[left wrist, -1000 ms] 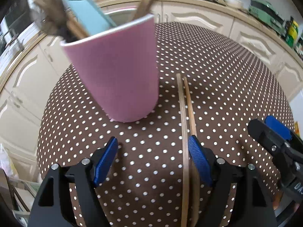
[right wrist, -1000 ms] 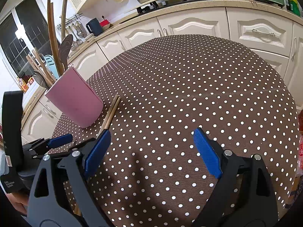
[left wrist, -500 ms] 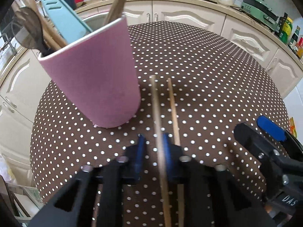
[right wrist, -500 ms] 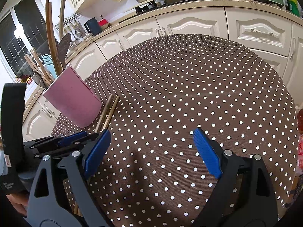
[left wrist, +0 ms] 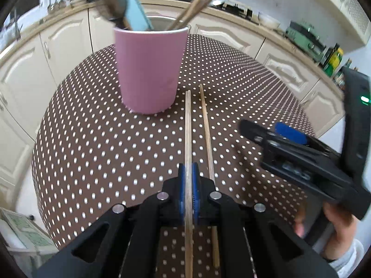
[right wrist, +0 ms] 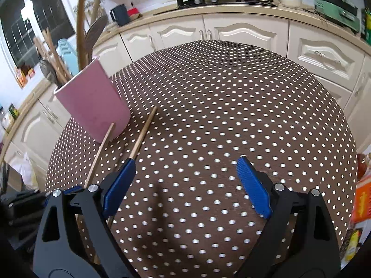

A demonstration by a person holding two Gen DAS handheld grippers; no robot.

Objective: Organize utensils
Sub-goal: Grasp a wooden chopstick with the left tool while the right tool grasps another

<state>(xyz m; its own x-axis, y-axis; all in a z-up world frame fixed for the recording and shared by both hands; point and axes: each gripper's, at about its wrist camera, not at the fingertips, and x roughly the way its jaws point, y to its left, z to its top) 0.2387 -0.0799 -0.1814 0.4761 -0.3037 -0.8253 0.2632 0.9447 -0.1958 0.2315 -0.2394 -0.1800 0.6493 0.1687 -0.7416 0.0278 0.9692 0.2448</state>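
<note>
Left gripper (left wrist: 188,186): matte black plastic fingers, ribbed blue pads (left wrist: 181,185) on the inner faces, silver round screw heads (left wrist: 162,195) at the pivots, triangular cut-outs in the near arms.

Right gripper (right wrist: 185,180): same build, black arms, blue ridged pads (right wrist: 252,185), silver screws (right wrist: 279,187) near each pad base and further out, triangular cut-outs (right wrist: 48,229).

In the left wrist view the right unit's black housing (left wrist: 354,139) stands at far right with a small green LED (left wrist: 364,98) lit. The hand (left wrist: 336,217) under it wears a light grey sleeve cuff (left wrist: 347,259).
</note>
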